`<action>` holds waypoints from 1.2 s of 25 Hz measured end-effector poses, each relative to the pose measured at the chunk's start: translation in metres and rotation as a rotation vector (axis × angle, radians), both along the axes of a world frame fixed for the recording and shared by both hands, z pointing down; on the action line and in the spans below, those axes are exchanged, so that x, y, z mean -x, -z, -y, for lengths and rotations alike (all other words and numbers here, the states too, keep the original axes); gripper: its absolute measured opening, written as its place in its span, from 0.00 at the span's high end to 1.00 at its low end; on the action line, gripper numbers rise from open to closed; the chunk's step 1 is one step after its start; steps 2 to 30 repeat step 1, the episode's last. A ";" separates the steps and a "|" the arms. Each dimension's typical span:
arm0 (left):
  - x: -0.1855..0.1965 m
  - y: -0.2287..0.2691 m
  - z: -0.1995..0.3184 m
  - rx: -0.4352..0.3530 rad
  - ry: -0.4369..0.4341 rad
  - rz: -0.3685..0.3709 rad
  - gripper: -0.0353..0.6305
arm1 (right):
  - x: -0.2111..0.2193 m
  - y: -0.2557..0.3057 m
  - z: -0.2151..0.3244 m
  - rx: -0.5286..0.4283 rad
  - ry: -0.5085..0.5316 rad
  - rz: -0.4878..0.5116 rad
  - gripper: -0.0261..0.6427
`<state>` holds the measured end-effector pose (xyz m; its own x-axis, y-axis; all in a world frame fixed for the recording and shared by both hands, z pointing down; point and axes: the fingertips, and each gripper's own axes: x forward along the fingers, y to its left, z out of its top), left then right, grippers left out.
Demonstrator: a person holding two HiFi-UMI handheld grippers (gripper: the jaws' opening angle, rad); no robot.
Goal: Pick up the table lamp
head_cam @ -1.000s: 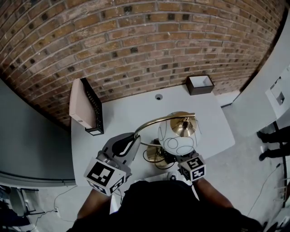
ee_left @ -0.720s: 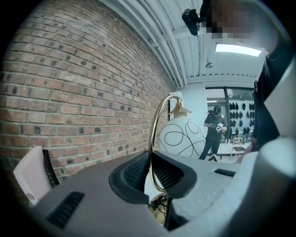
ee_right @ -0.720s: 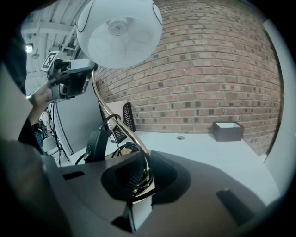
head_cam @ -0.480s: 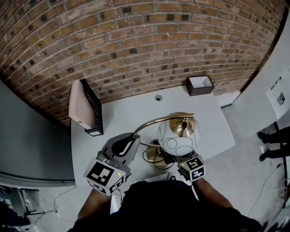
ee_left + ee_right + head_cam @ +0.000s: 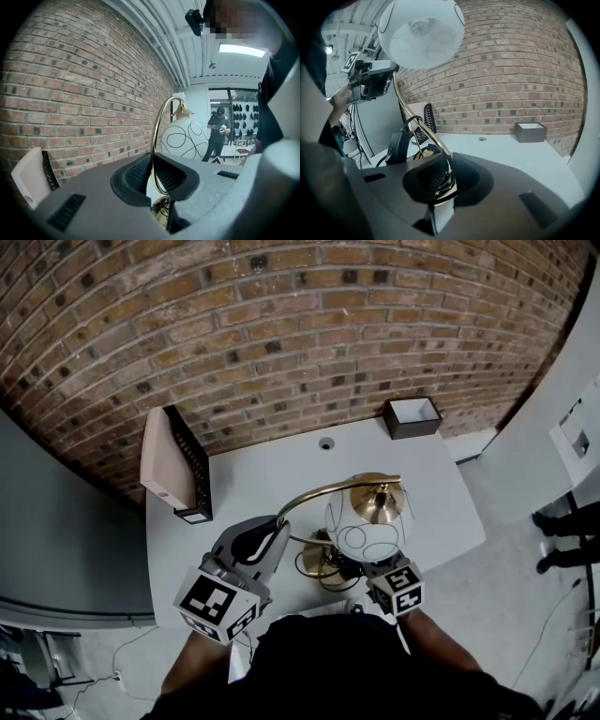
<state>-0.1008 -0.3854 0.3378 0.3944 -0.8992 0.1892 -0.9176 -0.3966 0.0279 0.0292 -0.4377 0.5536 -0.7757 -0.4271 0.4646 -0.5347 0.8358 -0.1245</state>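
Table lamp [image 5: 366,521]: curved brass stem [image 5: 157,140], white globe.
Left hand-held gripper [image 5: 152,171]: clamps stem.
Right hand-held gripper [image 5: 443,180]: clamps stem.
Counter [image 5: 253,474]: smooth, white.
Brick wall [image 5: 281,334]: 12 o'clock.

Table lamp [image 5: 367,521]: one. Tools: two, left tool [image 5: 152,174] and right tool [image 5: 443,178]. Dark open box [image 5: 413,415]: one. Pink-and-black rack [image 5: 173,465]: one. Surface [image 5: 272,474]: one.

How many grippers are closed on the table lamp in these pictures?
2. The left gripper clamps the curved brass stem of the white-globed table lamp partway up its arch; the right gripper clamps the same stem lower down. No other gripper shows.
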 end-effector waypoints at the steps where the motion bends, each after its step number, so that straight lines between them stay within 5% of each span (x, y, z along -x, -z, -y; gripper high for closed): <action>1: 0.000 0.000 0.001 0.001 0.000 -0.001 0.90 | 0.000 0.000 0.001 0.001 -0.001 0.000 0.89; 30: 0.000 0.000 0.001 0.001 0.000 -0.001 0.90 | 0.000 0.000 0.001 0.001 -0.001 0.000 0.89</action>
